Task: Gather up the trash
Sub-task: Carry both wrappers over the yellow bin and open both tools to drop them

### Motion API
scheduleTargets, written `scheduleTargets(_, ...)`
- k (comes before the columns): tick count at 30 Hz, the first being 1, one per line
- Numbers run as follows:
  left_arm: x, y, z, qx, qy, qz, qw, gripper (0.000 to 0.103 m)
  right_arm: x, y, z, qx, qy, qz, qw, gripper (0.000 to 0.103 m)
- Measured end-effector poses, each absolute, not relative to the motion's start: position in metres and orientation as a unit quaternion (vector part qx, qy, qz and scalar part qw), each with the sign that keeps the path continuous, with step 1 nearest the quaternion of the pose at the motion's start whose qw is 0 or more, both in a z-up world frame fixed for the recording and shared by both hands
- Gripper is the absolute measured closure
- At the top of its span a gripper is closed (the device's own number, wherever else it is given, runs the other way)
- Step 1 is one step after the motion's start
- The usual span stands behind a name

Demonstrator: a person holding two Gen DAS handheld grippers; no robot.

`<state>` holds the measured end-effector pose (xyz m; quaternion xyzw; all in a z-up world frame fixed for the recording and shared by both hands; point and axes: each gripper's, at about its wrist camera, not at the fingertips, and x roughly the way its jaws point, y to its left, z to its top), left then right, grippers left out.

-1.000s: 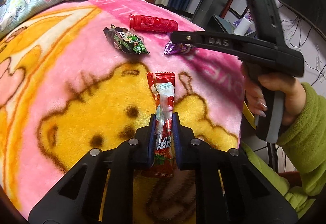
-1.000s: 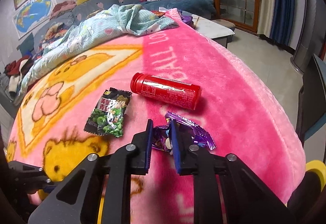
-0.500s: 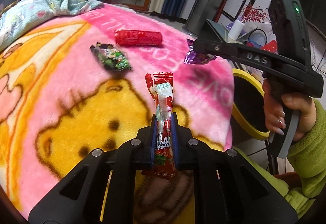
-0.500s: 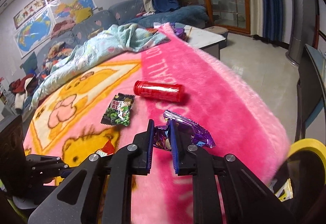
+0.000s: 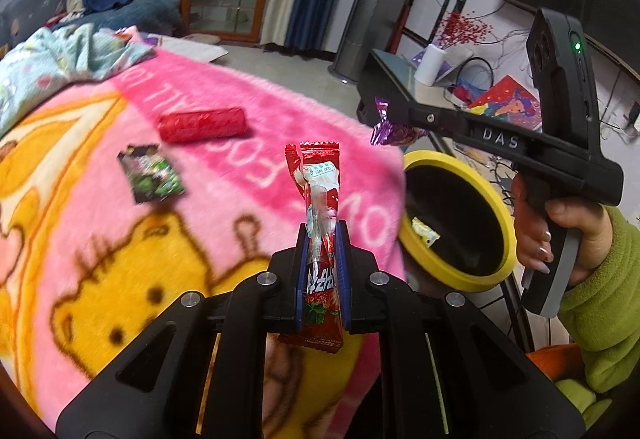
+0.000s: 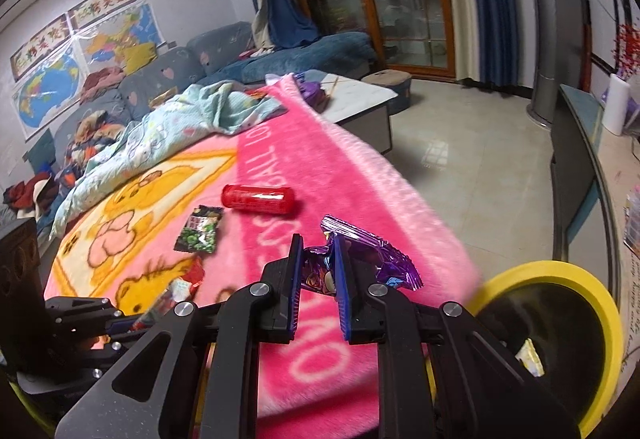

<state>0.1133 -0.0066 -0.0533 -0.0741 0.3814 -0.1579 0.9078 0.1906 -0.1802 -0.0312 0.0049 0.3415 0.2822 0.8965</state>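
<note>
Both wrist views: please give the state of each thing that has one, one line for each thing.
left gripper: shut on the red wrapper, off the blanket.
right gripper: shut on the purple wrapper, in the air.
red tube: lying on its side on the pink blanket.
green snack packet: flat on the blanket.
yellow-rimmed bin: open, a yellowish scrap inside.

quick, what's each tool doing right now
Left tool: closed on the red wrapper.
Right tool: closed on the purple wrapper.
</note>
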Motion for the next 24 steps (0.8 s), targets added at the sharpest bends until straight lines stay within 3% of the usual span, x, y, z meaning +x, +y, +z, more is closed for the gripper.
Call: scheduleTargets(24,0.131,-0.089,-0.016,-0.031,0.343,-0.225,0.911,0.095,0.176,-0.295,-0.017,0.075,0.320,0.199,0.923,0.088)
